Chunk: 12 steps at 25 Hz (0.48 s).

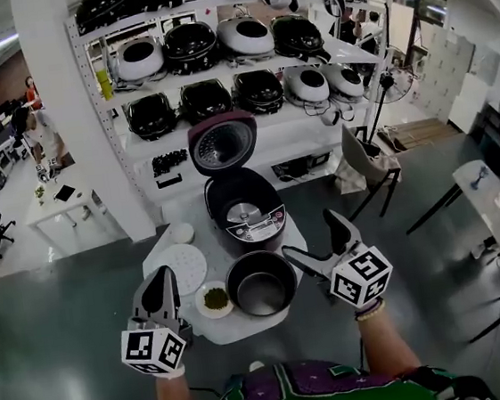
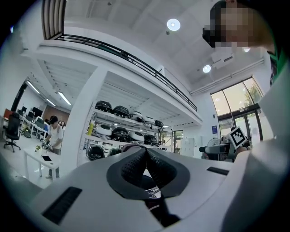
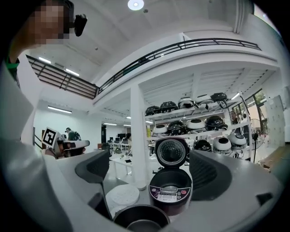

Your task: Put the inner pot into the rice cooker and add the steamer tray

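Far left, our left claw (image 1: 162, 281) is pinched fully shut with nothing in it, hovering by the left edge of the small white table (image 1: 238, 329). We reckon it's just parked out of the way for now. Next along, the white steamer tray (image 1: 175, 268) lies flat on the table, and beside it there's a little bowl (image 1: 215, 299) of something green. Then comes the inner pot (image 1: 261, 282), upright and empty, sitting on the table right in front of the rice cooker (image 1: 244, 211) and not in it yet. The cooker's lid stands open and its well is bare, so it looks ready for the pot first and the tray after. On the right, our right claw (image 1: 311, 235) is spread wide, holding nothing and touching nothing, just beside the pot's rim. In its own view the pot sits low between the jaws with the cooker straight beyond, so our guess is it's lined up to grab that rim.
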Available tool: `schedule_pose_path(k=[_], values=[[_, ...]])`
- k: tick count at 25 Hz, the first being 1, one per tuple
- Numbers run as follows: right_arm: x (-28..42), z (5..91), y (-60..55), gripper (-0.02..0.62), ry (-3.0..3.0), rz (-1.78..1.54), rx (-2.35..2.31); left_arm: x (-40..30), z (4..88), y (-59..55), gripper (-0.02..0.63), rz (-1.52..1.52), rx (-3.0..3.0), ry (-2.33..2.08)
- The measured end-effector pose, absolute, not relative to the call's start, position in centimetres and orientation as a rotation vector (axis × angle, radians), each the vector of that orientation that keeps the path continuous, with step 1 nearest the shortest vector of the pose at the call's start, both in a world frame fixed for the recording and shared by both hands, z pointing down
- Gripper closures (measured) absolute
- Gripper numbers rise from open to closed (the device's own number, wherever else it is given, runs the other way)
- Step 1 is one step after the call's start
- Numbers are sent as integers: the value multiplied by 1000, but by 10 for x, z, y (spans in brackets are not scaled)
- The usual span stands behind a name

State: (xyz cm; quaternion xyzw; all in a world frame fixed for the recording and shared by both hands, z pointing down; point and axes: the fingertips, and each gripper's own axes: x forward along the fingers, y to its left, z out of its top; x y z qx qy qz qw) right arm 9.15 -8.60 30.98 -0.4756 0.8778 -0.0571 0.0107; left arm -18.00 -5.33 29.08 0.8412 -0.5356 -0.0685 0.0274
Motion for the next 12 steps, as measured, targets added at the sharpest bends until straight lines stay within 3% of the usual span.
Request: schedule_pose_path(k=[12], values=[[65,419,-119,55,2855,-376,-1607,-198,323,-74,584,-207,2611,-1580]])
